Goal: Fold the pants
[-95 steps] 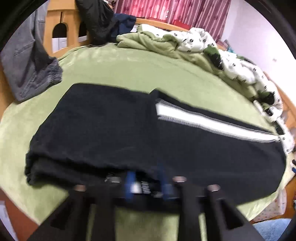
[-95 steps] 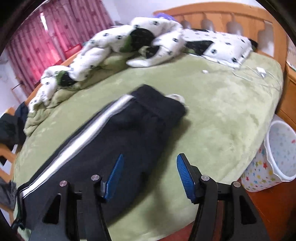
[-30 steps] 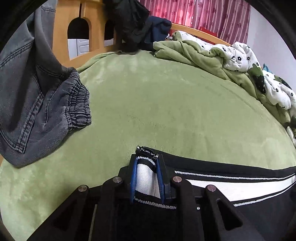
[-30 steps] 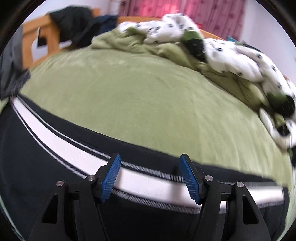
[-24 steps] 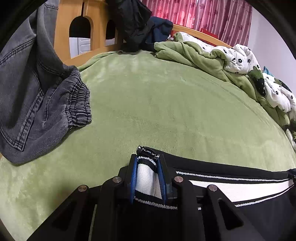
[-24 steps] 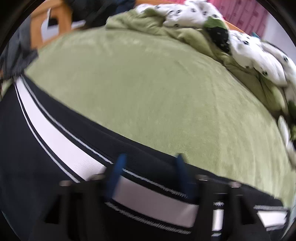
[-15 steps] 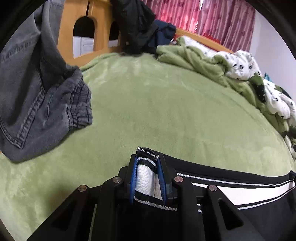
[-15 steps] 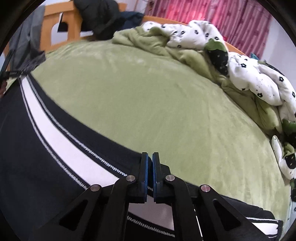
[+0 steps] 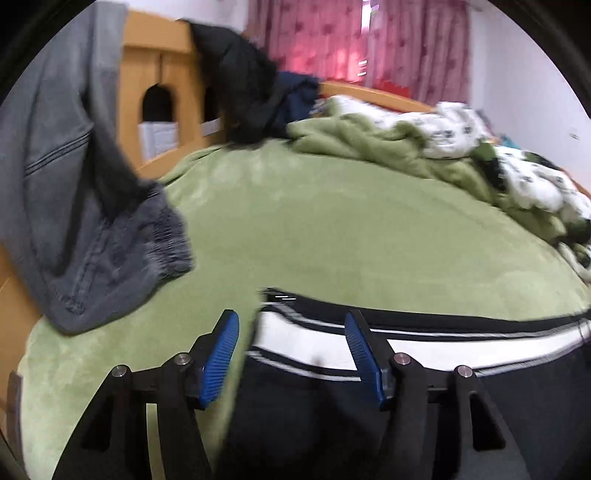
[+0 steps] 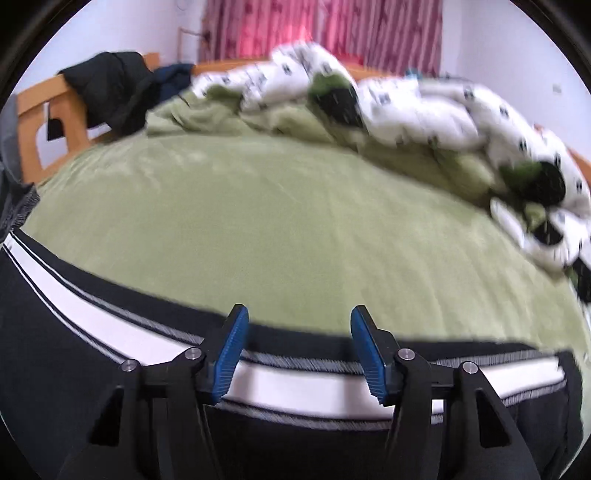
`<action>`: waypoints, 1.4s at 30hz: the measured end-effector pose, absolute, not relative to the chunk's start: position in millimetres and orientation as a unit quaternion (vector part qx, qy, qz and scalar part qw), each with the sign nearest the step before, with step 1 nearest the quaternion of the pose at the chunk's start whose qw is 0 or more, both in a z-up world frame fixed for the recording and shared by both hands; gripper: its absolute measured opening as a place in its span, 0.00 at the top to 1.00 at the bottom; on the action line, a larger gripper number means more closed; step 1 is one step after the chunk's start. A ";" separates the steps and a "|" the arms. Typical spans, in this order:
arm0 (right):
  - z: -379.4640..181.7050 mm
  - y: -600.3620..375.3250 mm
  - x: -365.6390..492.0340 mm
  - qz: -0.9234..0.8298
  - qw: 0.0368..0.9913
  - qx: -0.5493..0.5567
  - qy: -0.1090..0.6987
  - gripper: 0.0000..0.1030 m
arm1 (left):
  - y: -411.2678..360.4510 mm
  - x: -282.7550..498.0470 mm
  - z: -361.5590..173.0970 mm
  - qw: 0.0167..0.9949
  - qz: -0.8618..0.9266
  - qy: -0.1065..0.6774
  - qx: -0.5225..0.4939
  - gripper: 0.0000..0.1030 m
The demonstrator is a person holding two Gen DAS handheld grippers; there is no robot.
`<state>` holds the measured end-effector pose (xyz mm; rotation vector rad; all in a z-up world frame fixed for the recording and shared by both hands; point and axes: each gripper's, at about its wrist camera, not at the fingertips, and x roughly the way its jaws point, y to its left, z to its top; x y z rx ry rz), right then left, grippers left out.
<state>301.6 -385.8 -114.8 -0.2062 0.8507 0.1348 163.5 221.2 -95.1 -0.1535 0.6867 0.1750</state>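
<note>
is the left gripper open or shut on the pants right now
Open. In the left wrist view the left gripper has its blue pads spread wide, and the white-striped edge of the black pants lies unclamped between them.

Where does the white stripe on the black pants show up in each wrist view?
Left wrist: the white stripe runs from bottom centre to the right edge, passing between the open left gripper fingers.
Right wrist: the white stripe sweeps from the left edge across the bottom, behind the open right gripper.
Shared landmark: the pink curtain.
</note>
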 end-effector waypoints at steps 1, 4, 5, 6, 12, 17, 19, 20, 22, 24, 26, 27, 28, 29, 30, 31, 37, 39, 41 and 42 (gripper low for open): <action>-129.4 -386.7 309.1 0.039 0.894 -0.111 0.433 0.58 | 217.6 168.3 -98.5 0.933 0.075 0.343 -0.075 0.39; -146.4 -384.2 318.1 0.008 0.893 -0.115 0.434 0.62 | 213.1 202.8 -126.9 0.902 0.113 0.412 -0.058 0.39; -143.5 -382.0 317.5 0.000 0.893 -0.115 0.434 0.61 | 212.0 208.2 -130.8 0.895 0.133 0.423 -0.049 0.39; -138.1 -380.6 317.4 -0.010 0.893 -0.106 0.438 0.61 | 211.4 209.6 -129.3 0.893 0.144 0.425 -0.042 0.39; -102.0 -367.5 282.7 -0.014 0.894 -0.084 0.441 0.56 | 219.9 157.5 -97.7 0.905 0.106 0.400 -0.099 0.39; -66.1 -344.8 228.1 0.023 0.901 -0.050 0.429 0.51 | 218.0 87.8 -92.1 0.900 0.060 0.405 -0.148 0.39; -55.8 -333.5 205.8 0.039 0.900 -0.040 0.433 0.51 | 216.5 58.3 -95.0 0.896 0.022 0.405 -0.182 0.39; -50.8 -327.0 193.1 0.045 0.901 -0.033 0.431 0.51 | 214.7 44.8 -97.9 0.893 0.007 0.406 -0.195 0.39; -44.4 -315.9 175.4 0.053 0.903 -0.027 0.425 0.51 | 212.7 20.7 -111.2 0.881 -0.017 0.407 -0.242 0.39; -39.2 -303.3 161.1 0.056 0.902 -0.021 0.427 0.51 | 209.4 5.4 -132.4 0.858 -0.050 0.411 -0.304 0.39; -35.2 -295.2 152.3 0.063 0.899 0.007 0.433 0.51 | 206.3 -0.4 -150.4 0.836 -0.073 0.413 -0.354 0.40; -34.0 -292.5 150.0 0.069 0.895 0.024 0.439 0.51 | 204.5 -2.7 -157.3 0.828 -0.083 0.402 -0.382 0.40; -33.1 -290.4 148.1 0.076 0.891 0.040 0.446 0.51 | 200.3 -6.1 -161.4 0.825 -0.092 0.389 -0.398 0.40; -31.0 -286.8 145.9 0.086 0.886 0.057 0.452 0.51 | 197.7 -6.2 -164.6 0.823 -0.099 0.379 -0.412 0.40; -28.8 -283.1 143.2 0.092 0.883 0.064 0.455 0.51 | 193.4 -2.7 -167.0 0.820 -0.102 0.374 -0.420 0.40; -25.5 -278.8 140.5 0.096 0.883 0.067 0.454 0.51 | 188.9 -1.6 -167.2 0.820 -0.103 0.370 -0.424 0.40; -10.3 -260.0 123.7 0.112 0.889 0.071 0.438 0.50 | 183.2 30.7 -178.8 0.787 -0.105 0.338 -0.504 0.41; -11.3 -257.8 121.1 0.115 0.889 0.075 0.436 0.50 | 185.1 36.4 -180.0 0.785 -0.090 0.321 -0.522 0.43; -16.3 -256.9 120.5 0.111 0.887 0.079 0.442 0.50 | 189.5 40.3 -175.2 0.795 -0.068 0.317 -0.512 0.65; -18.7 -258.1 120.0 0.111 0.884 0.080 0.447 0.50 | 192.8 38.4 -173.2 0.799 -0.059 0.317 -0.507 0.87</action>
